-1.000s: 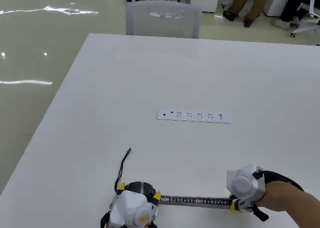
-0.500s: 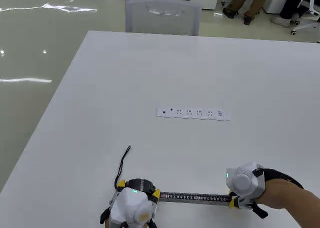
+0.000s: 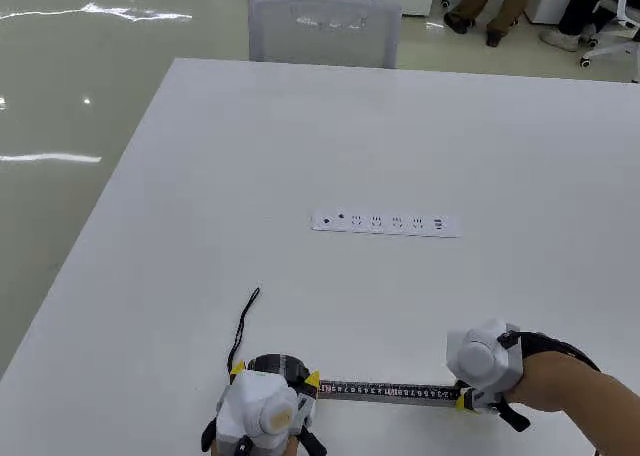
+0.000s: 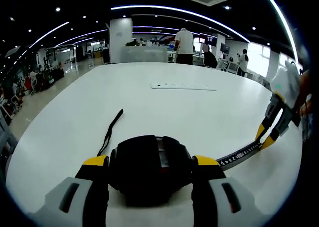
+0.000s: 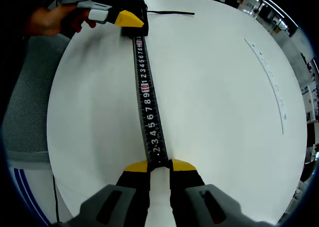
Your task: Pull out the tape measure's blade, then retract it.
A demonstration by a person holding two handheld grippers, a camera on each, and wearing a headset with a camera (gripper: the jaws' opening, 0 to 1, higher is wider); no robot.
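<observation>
Case of tape measure sitting clenched in your left gripper as anchor; your right gripper, at its 3 o'clock, pinching blade tip, tensioning it flat over table.

One tape measure is counted, with one blade and one black strap. Two grippers are noted: left gripper, right gripper. One power strip, one table and one far chair are tallied.
</observation>
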